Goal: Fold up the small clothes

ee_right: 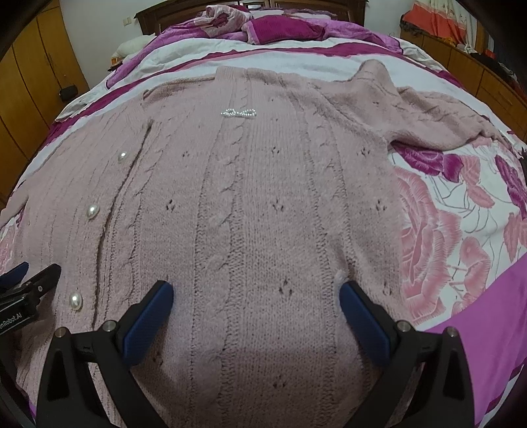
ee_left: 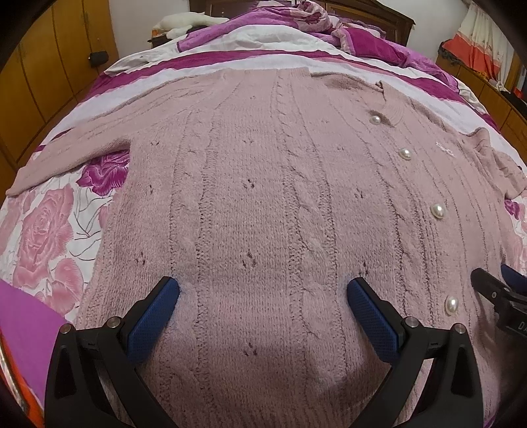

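— Cardigan (ee_left: 263,197): where is it lying?

— It is lying flat, front up, on the flowered bedspread (ee_left: 42,230), buttons (ee_left: 438,210) running down the middle. One sleeve (ee_left: 66,154) is stretching out toward ten o'clock in the left view, the other sleeve (ee_right: 438,112) is bunching toward one o'clock in the right view.

— And the grippers?

— The left gripper (ee_left: 263,296) is hovering over the lower left panel with its fingers spread wide, holding nothing. The right gripper (ee_right: 257,296) is doing the same over the right panel, also spread and empty. Each is showing at the edge of the other's view, so they are sitting near each other.

— So which step is this?

— I am judging that no fold is started yet; the garment is looking spread and ready. The next move is probably calling for each gripper to travel out to a sleeve or side edge and pinch it.

— Is there room?

— Bare bedspread is showing at nine o'clock on the left and three o'clock on the right, so the side edges are looking reachable. The rumpled quilt (ee_right: 280,29) is sitting well apart at twelve o'clock.
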### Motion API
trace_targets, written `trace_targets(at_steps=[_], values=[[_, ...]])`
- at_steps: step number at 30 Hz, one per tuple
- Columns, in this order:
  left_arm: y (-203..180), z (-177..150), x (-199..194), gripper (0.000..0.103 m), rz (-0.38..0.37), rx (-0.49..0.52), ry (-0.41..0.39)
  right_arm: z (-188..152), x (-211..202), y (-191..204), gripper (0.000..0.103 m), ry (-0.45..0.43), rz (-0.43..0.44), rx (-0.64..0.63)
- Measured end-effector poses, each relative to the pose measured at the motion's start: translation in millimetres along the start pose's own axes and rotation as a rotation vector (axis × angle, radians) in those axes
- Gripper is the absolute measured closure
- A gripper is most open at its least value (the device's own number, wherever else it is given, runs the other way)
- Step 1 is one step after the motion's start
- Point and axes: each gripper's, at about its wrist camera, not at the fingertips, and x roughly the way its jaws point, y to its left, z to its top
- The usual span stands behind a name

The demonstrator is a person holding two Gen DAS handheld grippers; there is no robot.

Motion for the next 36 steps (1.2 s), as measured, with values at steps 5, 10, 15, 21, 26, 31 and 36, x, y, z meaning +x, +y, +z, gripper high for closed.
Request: trace_targets(at_steps=[5,10,15,21,26,31,36], values=[[1,1,-2,0.017,0.002,0.001,0.004,-1,0,1,0.0,-0.007,-0.009,-0.008],[1,3,-4,0.017,0.002,0.01,0.019,1,-3,-2,0.0,-0.007,0.018,0.0],[2,7,-10,0.018,-0.007,0.01,0.033,6,-14,-11,0.0,-0.006,0.101,0.03],[4,21,-25,0.021,-0.023,0.011,0.012,17,-42,-34,0.0,-0.068,0.143,0.06],[-1,42,-40,0.021,-0.002,0.044,-0.038,36,-64,-70,0.0,-0.133,0.106,0.095],[-5,63,-42,0.021,0.015,0.06,-0.065,59,-74,-125,0.0,-0.188,0.015,0.158],[-6,70,-29,0.021,0.013,0.048,-0.063,87,-74,-186,0.0,-0.243,-0.083,0.225]])
